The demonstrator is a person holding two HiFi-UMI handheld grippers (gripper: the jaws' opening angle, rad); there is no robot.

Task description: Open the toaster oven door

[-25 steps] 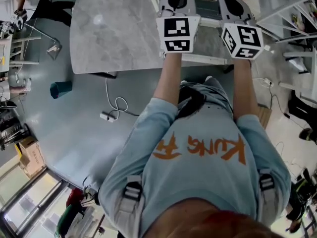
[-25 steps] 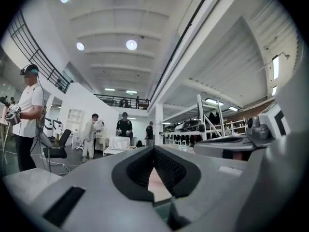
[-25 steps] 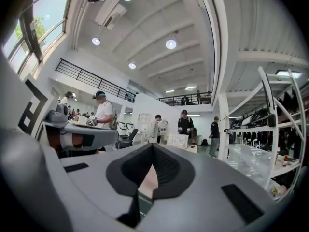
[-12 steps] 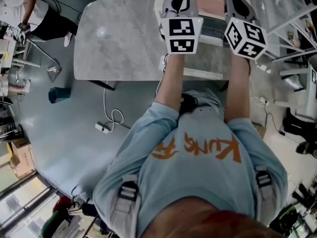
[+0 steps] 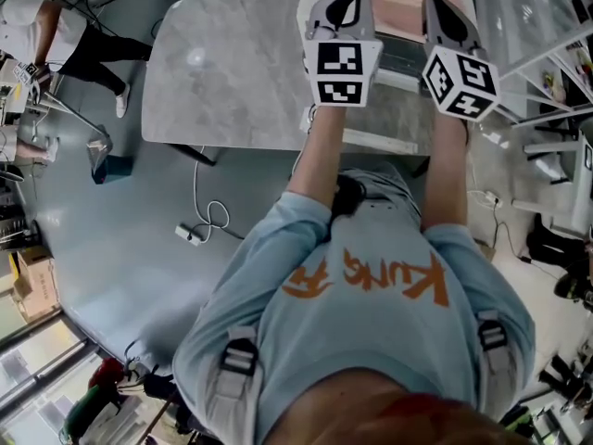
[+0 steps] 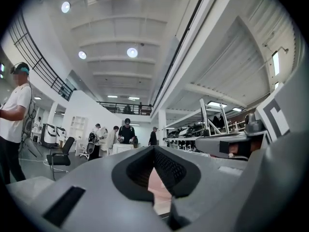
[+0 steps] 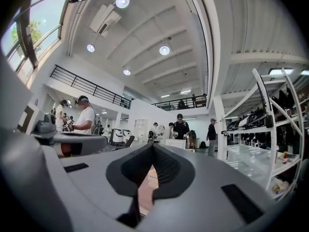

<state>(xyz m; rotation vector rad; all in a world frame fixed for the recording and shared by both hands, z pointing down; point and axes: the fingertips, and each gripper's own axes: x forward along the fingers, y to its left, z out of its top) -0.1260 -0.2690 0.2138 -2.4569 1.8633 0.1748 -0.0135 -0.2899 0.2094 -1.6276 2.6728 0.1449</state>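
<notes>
The grey floor spread out on the near and left sides of the marble-grey worktop, which filled the upper middle of the head view. A person in a pale blue shirt with orange lettering stood at the worktop's near edge, towards its right end, with both forearms stretched out over it.

The toaster oven sat on that right end of the worktop, directly ahead of the arms. It was a white body with a pinkish top and a dark panel showing between the two tools. From where I stood I could not make out whether its door was up or down.

The left tongs hung above the worktop over the oven's left side. Their pads were pressed together with nothing gripped, and only a sliver of pink showed through the hollow behind them. The right tongs hung over the oven's right side, closed just the same and empty. Each carried its marker cube, the left and the right, nearer the worktop's front edge.

Beyond the worktop's far left corner another person stood bent over equipment. Off the worktop's near edge a white cable looped across the floor, and a small teal tub stood to the left of the worktop.
</notes>
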